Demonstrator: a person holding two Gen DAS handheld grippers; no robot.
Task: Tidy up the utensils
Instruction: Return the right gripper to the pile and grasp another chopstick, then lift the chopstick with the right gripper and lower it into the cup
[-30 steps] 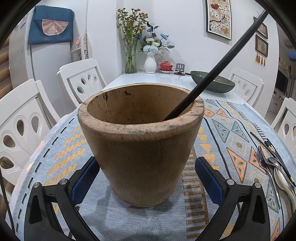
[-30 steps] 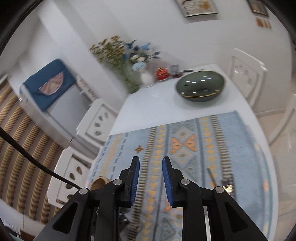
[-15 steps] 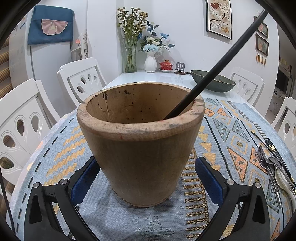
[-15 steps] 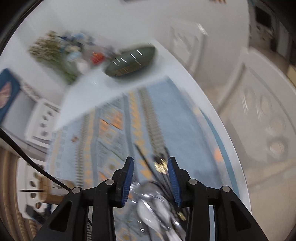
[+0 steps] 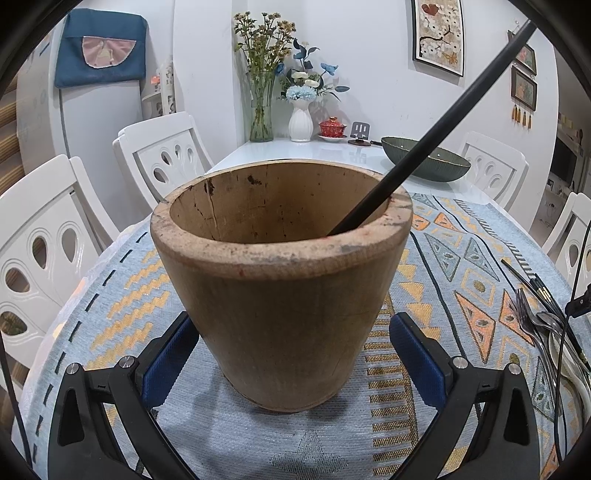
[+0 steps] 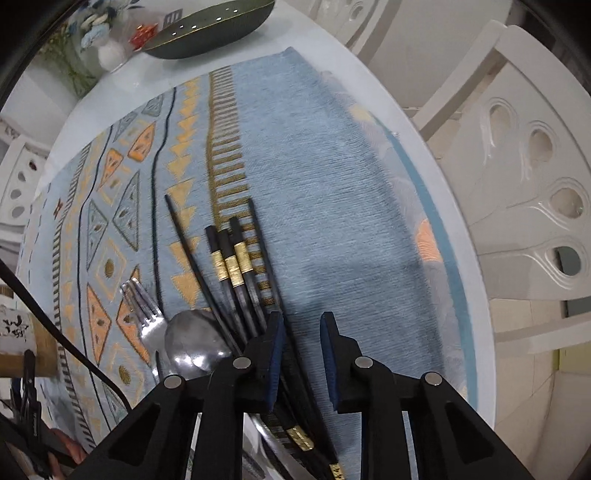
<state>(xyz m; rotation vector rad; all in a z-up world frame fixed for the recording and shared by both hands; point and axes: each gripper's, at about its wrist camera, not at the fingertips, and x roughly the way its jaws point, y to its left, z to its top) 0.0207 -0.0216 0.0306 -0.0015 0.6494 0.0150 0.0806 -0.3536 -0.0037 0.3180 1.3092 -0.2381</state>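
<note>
Black chopsticks (image 6: 236,273) lie bundled on the cloth (image 6: 332,177), long axes running away from the right gripper (image 6: 301,332), beside a fork (image 6: 142,306) and spoon (image 6: 195,343). Its jaws, just closing, stand apart; one chopstick runs between, grip uncertain. Left gripper (image 5: 291,354) straddles the wooden holder (image 5: 280,280), pads clear, one chopstick (image 5: 424,147) leaning inside.

I count one wooden cup (image 5: 280,280) | one black stick (image 5: 424,147) in it | five black chopsticks (image 6: 236,266) on my near left | one fork (image 6: 142,310) | one spoon (image 6: 194,343) | one green bowl (image 6: 210,29) far | two vases (image 5: 300,120) far.
</note>
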